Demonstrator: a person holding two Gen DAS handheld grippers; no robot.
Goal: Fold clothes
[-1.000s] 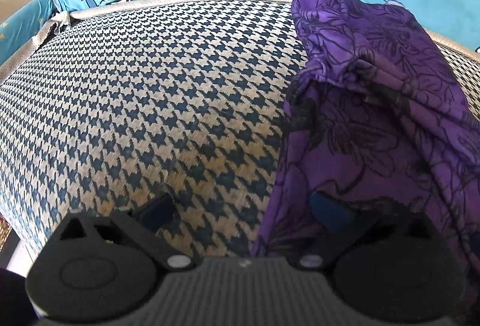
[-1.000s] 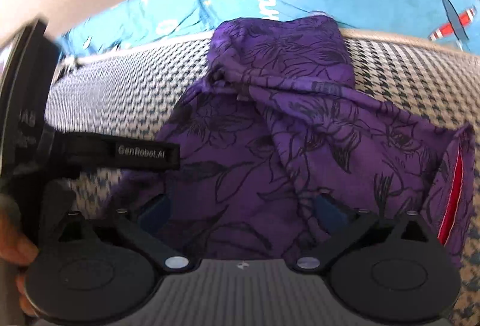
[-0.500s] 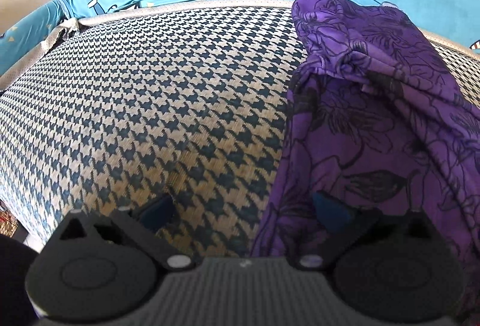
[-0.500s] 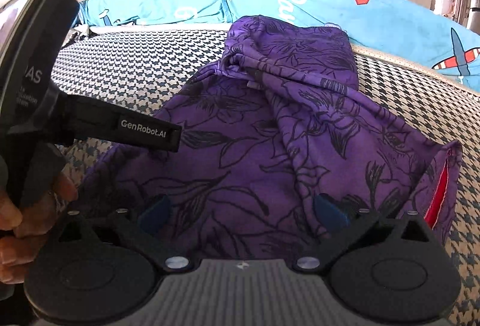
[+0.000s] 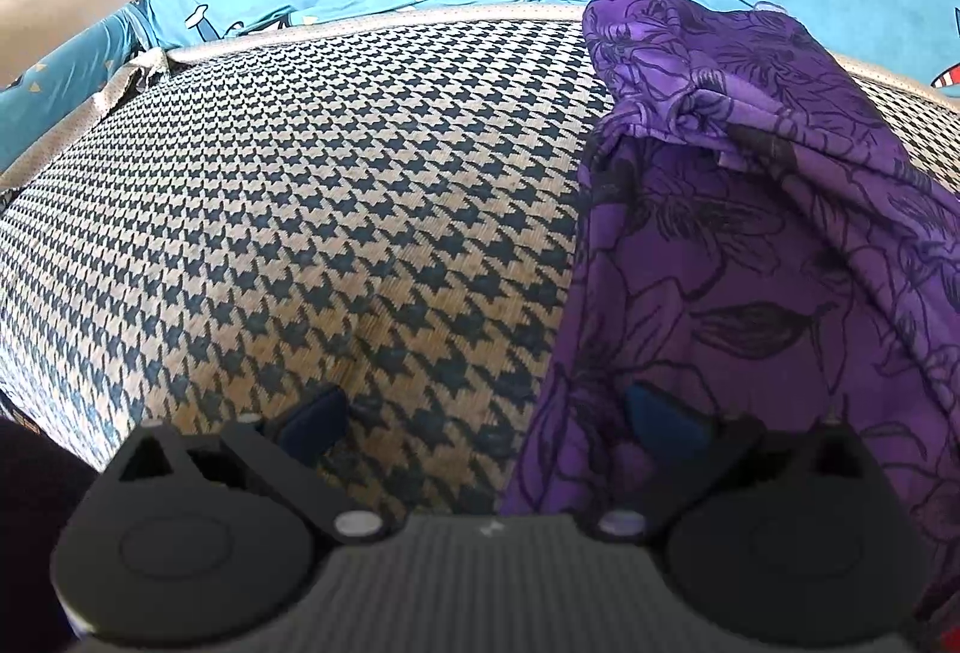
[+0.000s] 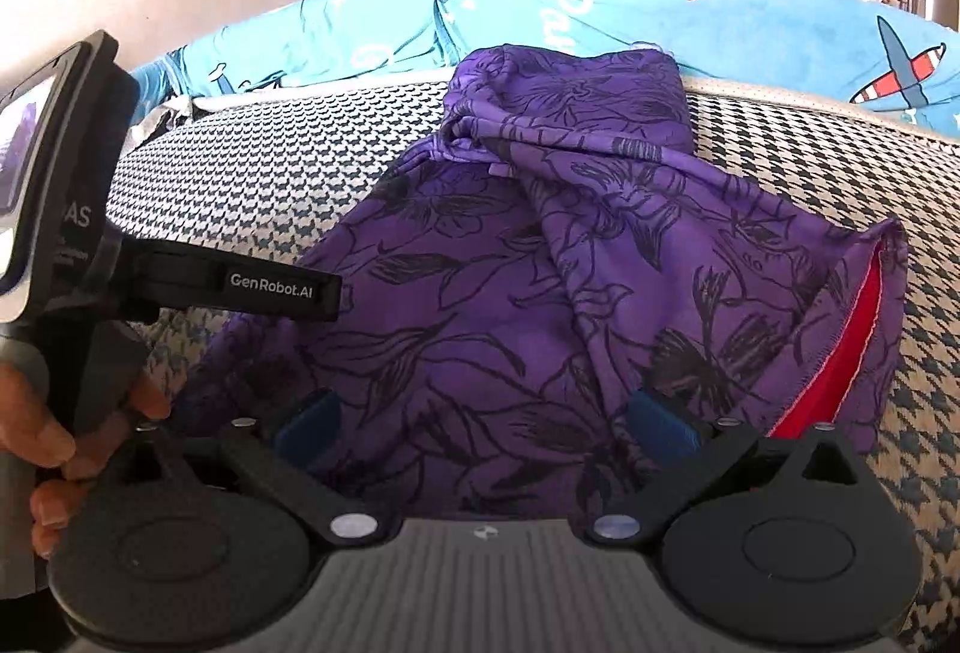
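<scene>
**Both claws spread above the garment**

The left gripper (image 5: pixel 486 416) is spread wide and grips nothing — its right finger lies over the purple garment (image 5: pixel 750 245), its left finger over the houndstooth cushion (image 5: pixel 300 209). The right gripper (image 6: pixel 483 416) is likewise wide apart and empty, with the garment's mid-section directly ahead between its fingers. A red lining (image 6: pixel 840 353) shows ahead-right.

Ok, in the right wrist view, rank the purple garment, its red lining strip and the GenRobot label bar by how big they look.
1. purple floral garment
2. GenRobot label bar, though nearness may inflate it
3. red lining strip
</scene>
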